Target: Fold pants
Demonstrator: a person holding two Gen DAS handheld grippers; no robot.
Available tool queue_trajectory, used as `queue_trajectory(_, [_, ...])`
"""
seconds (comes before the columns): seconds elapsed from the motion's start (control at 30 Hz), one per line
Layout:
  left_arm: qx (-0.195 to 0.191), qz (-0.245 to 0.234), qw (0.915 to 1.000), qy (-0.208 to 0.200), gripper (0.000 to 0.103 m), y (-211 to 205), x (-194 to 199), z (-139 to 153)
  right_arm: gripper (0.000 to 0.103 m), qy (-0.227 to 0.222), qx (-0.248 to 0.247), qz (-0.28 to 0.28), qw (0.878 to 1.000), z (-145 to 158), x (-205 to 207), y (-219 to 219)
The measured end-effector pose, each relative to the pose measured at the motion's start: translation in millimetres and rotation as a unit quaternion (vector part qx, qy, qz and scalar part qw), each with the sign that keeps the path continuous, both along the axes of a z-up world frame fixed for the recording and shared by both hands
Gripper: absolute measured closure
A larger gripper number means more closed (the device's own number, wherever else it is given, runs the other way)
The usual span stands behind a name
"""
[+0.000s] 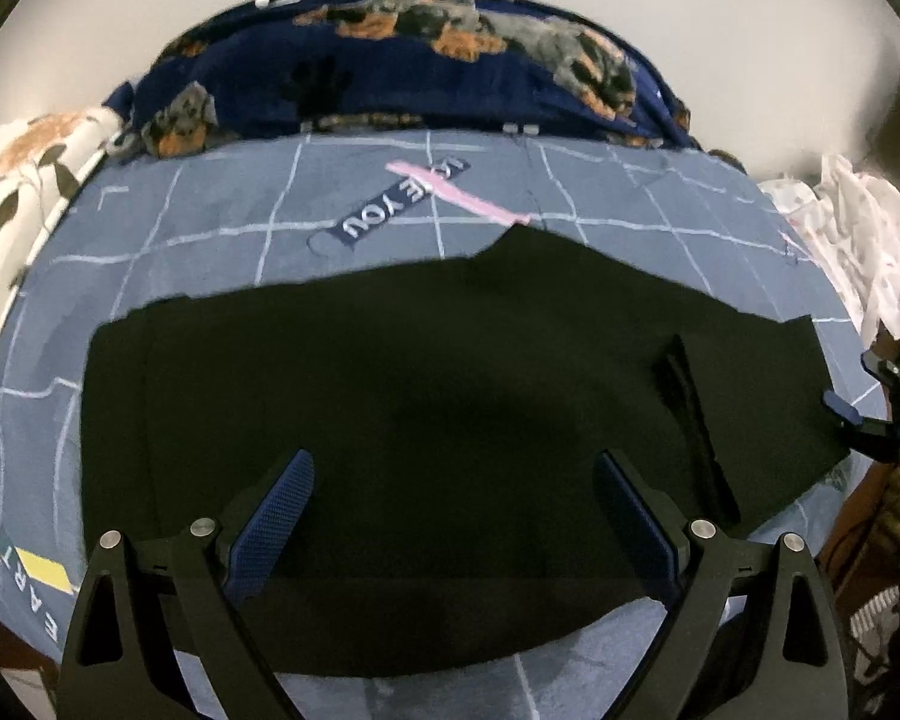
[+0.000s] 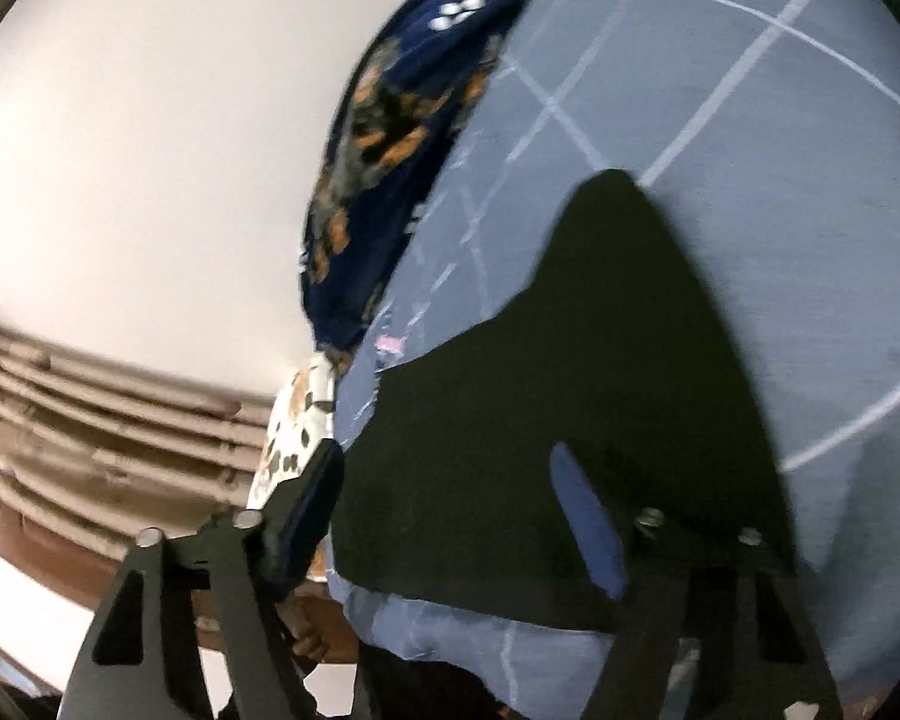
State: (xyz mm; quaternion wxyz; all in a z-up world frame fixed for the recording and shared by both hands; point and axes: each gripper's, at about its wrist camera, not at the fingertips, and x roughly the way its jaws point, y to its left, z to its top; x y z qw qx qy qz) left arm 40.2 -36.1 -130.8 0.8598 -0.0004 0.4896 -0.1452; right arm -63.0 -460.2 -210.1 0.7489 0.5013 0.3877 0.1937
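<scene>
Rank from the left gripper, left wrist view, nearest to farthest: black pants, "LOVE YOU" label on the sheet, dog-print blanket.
From the left gripper, jaws open:
1. black pants: right under and ahead of the fingers.
2. "LOVE YOU" label: on the blue sheet, beyond the pants' far edge.
3. dog-print blanket: bunched at the bed's far end, by the wall.

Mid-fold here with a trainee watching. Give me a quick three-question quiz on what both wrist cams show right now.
1. True or false: the left gripper has its jaws shut on the pants.
2. What do the pants lie on: A) a wooden floor, B) a blue bedsheet with a white grid, C) a glass table?
3. Fill in: at the bed's far edge lies a navy ___ with a dog print.

Key: 1 false, the jaws stand open above the cloth; 2 B; 3 blanket.
</scene>
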Motion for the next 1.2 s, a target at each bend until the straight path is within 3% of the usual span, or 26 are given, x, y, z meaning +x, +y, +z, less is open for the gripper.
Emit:
queue_trajectory(0.13, [0.014, -0.010, 0.9999, -0.001, 0.009, -6.1, -3.9, -2.4, 0.040, -0.026, 0.025, -0.002, 0.999, 17.3, 4.0, -3.4])
queue_trajectory(0.3, [0.013, -0.014, 0.9998, -0.004, 0.009, -8.6, -4.6, -1.1, 0.040, -0.044, 0.004, -0.027, 0.999, 38.5, 24.7, -25.4])
queue_trajectory(0.47, [0.013, -0.011, 0.9998, -0.005, 0.009, -5.9, -4.4, 0.1, 0.041, 0.003, -0.010, -0.049, 0.999, 12.9, 48.8, -48.4])
queue_trajectory(0.57, [0.006, -0.001, 0.9999, -0.010, 0.009, 3.7, -3.4, 6.5, 0.054, 0.037, -0.005, -0.056, 0.998, -9.4, 49.3, -50.1])
queue_trajectory(0.67, [-0.005, 0.012, 0.9998, -0.014, 0.009, 21.3, -1.6, 14.7, 0.055, 0.033, -0.007, -0.055, 0.998, -10.1, 44.3, -45.4])
queue_trajectory(0.77, [-0.004, 0.028, 0.9995, -0.017, 0.009, 50.6, 0.6, 24.2, 0.054, 0.003, -0.031, -0.058, 0.998, 12.6, 34.7, -37.7])
queue_trajectory(0.93, [-0.010, 0.049, 0.9979, -0.041, 0.009, 118.2, 2.7, 37.3, 0.051, -0.064, -0.050, 0.024, 0.996, 62.5, 24.7, 13.8])
queue_trajectory(1.0, [-0.012, 0.051, 0.9983, -0.026, 0.009, 144.6, 8.2, 32.2, 0.043, -0.072, -0.065, 0.054, 0.994, 70.8, 21.3, 38.8])
queue_trajectory(1.13, [-0.044, 0.006, 0.9987, 0.026, 0.009, 171.8, 16.3, 9.5, 0.039, -0.055, -0.050, 0.107, 0.991, 60.7, 21.1, 88.4])
queue_trajectory(1.2, [-0.033, -0.007, 0.9989, 0.033, 0.009, 172.9, 18.5, -0.3, 0.038, -0.042, -0.039, 0.116, 0.992, 51.4, 21.9, 102.0])
